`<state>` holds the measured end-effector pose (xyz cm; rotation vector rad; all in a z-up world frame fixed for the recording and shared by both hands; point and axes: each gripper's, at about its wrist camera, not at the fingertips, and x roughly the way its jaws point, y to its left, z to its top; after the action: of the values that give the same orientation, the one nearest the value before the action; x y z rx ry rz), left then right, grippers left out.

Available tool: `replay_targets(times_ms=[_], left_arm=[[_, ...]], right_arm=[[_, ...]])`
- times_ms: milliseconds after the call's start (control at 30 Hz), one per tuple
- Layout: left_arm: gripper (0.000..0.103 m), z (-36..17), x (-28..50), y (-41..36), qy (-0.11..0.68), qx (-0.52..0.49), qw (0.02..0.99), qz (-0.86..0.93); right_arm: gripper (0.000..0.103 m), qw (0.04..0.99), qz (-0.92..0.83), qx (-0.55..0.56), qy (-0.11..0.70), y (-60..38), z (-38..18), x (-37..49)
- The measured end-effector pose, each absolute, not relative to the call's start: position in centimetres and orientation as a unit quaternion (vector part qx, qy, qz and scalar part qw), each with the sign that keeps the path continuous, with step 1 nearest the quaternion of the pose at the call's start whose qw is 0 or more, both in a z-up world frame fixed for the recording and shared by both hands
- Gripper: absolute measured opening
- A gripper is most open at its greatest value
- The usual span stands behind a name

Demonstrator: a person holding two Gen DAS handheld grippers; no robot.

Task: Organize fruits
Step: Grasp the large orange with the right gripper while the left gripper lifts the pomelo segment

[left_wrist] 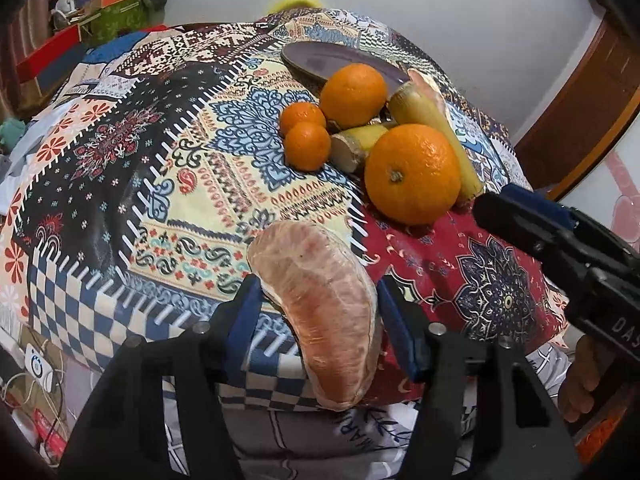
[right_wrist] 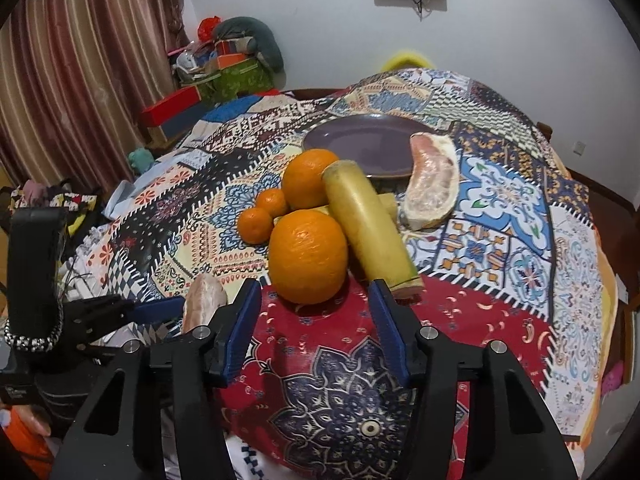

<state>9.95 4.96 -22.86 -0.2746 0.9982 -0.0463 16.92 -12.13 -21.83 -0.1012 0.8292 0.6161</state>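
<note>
Clamping a plastic-wrapped pomelo wedge (left_wrist: 320, 312) between its blue pads, the left gripper (left_wrist: 318, 320) holds it over the near edge of the patterned tabletop (left_wrist: 160, 184) in the left wrist view, with a big orange (left_wrist: 412, 174) ahead to the right near the purple plate (left_wrist: 308, 58). In the right wrist view, the right gripper (right_wrist: 314, 322) is spread wide and holds nothing, that orange (right_wrist: 307, 256) just ahead between its fingertips, beside a yellow cane stalk (right_wrist: 370, 224) and a second pomelo wedge (right_wrist: 432, 180) at the plate's rim.
</note>
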Motion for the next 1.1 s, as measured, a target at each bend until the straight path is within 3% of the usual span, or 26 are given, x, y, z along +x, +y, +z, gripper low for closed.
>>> replay_targets(times_ms=[400,667,900,1100], left_arm=[[0.057,-22.9,11.4,8.7,0.461,-0.133,0.878,-0.001],[0.058,-23.6,12.1,8.9,0.460,-0.128,0.879,-0.004],[0.058,-23.9,12.5,8.6,0.458,-0.117,0.881,0.001],[0.057,-23.8,12.7,8.7,0.456,-0.120,0.882,0.006]], right_arm=[[0.051,0.848,0.303,-0.048,0.433,-10.1,-23.6,18.5],[0.054,0.852,0.283,-0.049,0.438,-10.1,-24.1,19.9],[0.063,0.845,0.284,-0.035,0.451,-9.6,-24.7,20.9],[0.063,0.842,0.290,-0.031,0.454,-9.3,-24.9,21.3]])
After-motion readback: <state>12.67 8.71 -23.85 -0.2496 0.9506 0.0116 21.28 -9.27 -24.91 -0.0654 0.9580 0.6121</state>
